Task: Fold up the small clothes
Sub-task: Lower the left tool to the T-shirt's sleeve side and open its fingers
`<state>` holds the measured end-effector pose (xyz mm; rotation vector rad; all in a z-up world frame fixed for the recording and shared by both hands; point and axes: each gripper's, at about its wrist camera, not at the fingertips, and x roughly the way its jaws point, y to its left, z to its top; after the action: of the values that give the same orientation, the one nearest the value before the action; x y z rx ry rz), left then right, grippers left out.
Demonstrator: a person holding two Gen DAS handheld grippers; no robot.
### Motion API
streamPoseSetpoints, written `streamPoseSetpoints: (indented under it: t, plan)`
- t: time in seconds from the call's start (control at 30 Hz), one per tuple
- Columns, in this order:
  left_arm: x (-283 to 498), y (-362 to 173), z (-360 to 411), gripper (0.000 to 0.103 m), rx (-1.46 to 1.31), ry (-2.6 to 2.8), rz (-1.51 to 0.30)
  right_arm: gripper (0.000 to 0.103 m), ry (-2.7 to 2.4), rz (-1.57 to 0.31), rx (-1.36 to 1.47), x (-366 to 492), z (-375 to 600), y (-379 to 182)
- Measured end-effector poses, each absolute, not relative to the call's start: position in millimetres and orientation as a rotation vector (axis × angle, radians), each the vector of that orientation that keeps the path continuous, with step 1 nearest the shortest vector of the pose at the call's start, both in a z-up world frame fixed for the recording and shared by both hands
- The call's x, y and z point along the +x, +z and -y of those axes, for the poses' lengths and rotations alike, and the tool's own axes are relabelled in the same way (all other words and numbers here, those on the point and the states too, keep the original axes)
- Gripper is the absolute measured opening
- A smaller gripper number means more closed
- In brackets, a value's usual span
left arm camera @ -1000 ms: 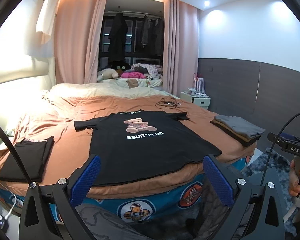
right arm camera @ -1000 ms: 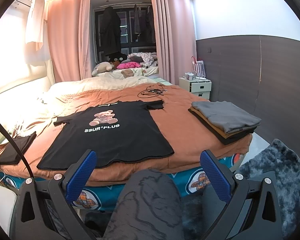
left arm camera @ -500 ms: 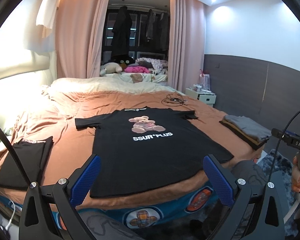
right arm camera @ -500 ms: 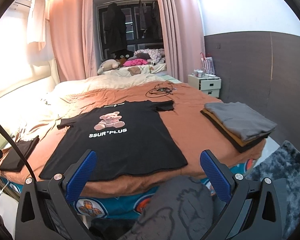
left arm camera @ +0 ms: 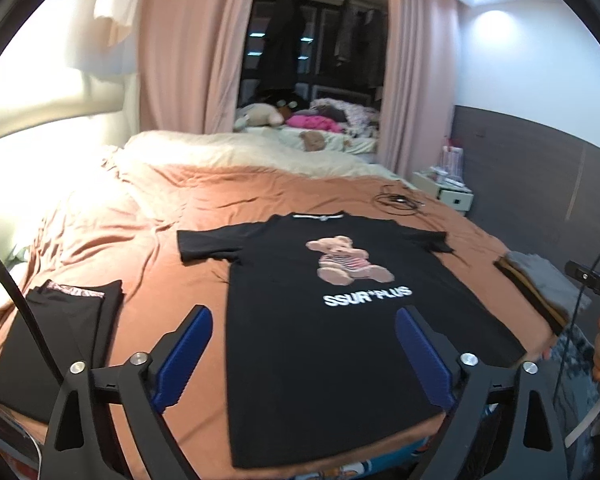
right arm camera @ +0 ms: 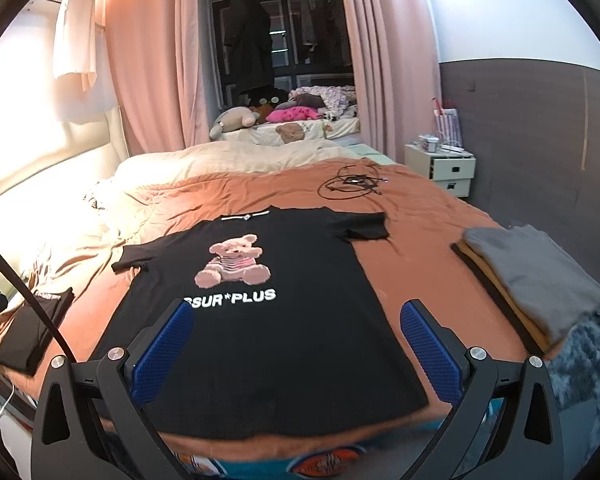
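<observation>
Rust-brown bedsheet (left arm camera: 172, 248) carries a flat black bear-print T-shirt (left arm camera: 340, 320). Left gripper (left arm camera: 300, 356) is closing, jaws wide, empty. Right gripper (right arm camera: 296, 352) gapes wide, empty.

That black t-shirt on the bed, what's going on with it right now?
A person holding a gripper in each hand is about to fold it. The black t-shirt lies flat and face up on the brown bedspread, not yet folded. The left gripper and right gripper hover over its lower half, holding nothing; the left jaws are closing slightly. A folded black garment and a folded stack flank it.
</observation>
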<state>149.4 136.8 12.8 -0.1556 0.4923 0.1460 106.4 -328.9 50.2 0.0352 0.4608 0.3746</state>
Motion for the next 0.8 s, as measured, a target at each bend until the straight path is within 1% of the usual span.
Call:
streamPoseSetpoints:
  t: [0.1,0.27,0.43,0.47,0.53,0.8]
  plan:
    - [172.3,11.0,-159.0,0.089,-0.174,0.171,-0.513,0.103,0.400,-0.470,0.032,130.3,319.3,50.2]
    - [206.5,6.8,-194.0,0.081,-0.219,0.211,-0.537,0.103,0.459,-0.514,0.044,171.7,304.7,46.1]
    - [241.1,-1.4,-230.6,0.078,-0.278,0.228,-0.569,0.103,0.492,-0.568,0.029,219.0,286.7,45.0]
    - [247.9,-3.6,-238.8,0.074,-0.298,0.229,-0.576,0.103,0.502,-0.583,0.030,230.4,282.1,46.0]
    - [260.2,-7.2,-253.8,0.070,-0.342,0.228,-0.592,0.103,0.527,-0.614,0.042,251.5,271.1,50.4]
    - [319.0,-19.3,-307.9,0.067,-0.412,0.267,-0.647,0.103,0.587,-0.677,0.063,323.5,234.3,59.6]
